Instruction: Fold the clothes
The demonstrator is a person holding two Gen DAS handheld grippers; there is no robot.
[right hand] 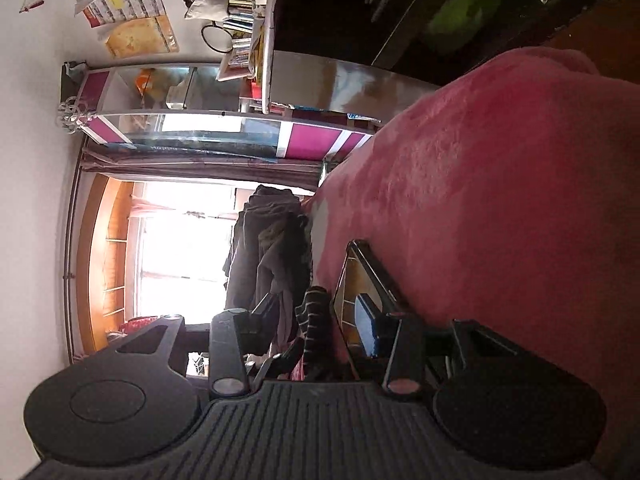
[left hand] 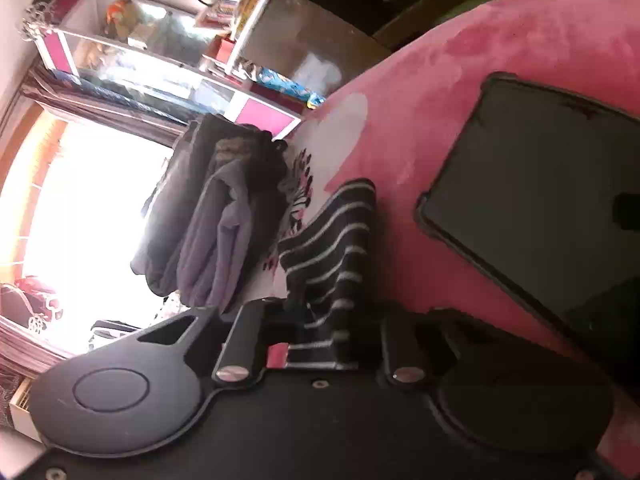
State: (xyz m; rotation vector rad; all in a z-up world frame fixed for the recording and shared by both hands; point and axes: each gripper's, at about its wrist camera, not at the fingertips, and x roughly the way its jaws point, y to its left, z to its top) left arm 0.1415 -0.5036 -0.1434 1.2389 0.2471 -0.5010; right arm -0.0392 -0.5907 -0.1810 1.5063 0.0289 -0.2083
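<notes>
The striped cloth (left hand: 332, 248) runs lengthwise straight out from the left claw (left hand: 320, 320), which pinches its near end, while the right claw (right hand: 320, 336) stands spread just behind it.

A striped garment (left hand: 332, 248) lies on the blanket (left hand: 440, 92) between a clothes pile (left hand: 216, 216) and a tablet (left hand: 540, 200)

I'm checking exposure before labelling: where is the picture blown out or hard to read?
Left wrist view: the window is blown out white and the whole frame is softly blurred. Right wrist view: the window also glares, the pink blanket reads sharper, and the upper right corner is very dark.
</notes>
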